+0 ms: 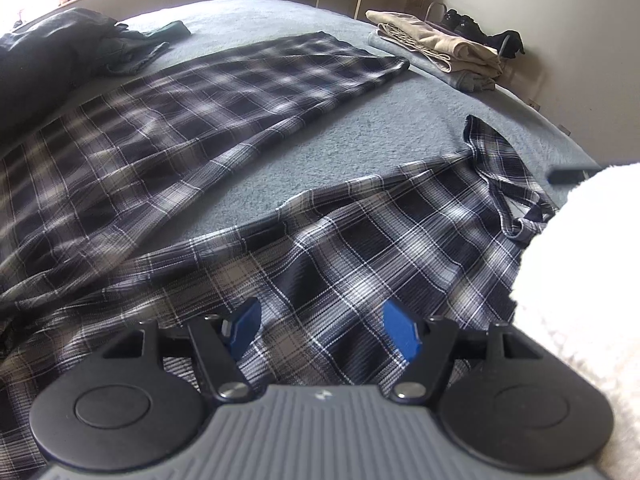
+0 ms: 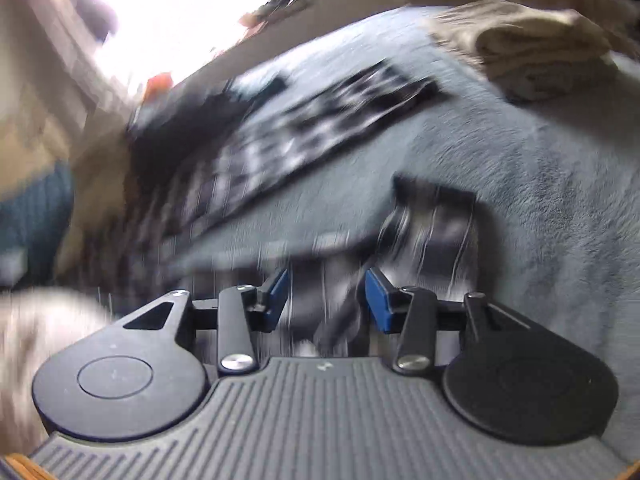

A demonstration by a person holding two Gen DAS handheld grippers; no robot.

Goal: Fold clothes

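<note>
Plaid trousers (image 1: 248,128) lay spread on the bed (image 1: 360,140), both legs splayed apart. The far leg lay flat. The near leg's cuff (image 1: 504,184) was rumpled and turned back on itself, beside a white fleece sleeve (image 1: 580,280).

Step in hand, as judged: straightening the near leg before laying it over the far one. To do it well, the cuff should be taken by its hem edge, drawn out taut and flat, and the seams matched before any fold. The crumpled corner would otherwise set a crease.

Left tool (image 1: 320,330): released, jaws standing wide just above the plaid near the waist, nothing between the pads.

Right tool (image 2: 326,300): view badly smeared. Jaws were partly apart with plaid cloth lying between and beyond them; pads did not appear to press it. Judged released.

Folded beige stack (image 1: 444,48) sat at the far corner of the bed.
</note>
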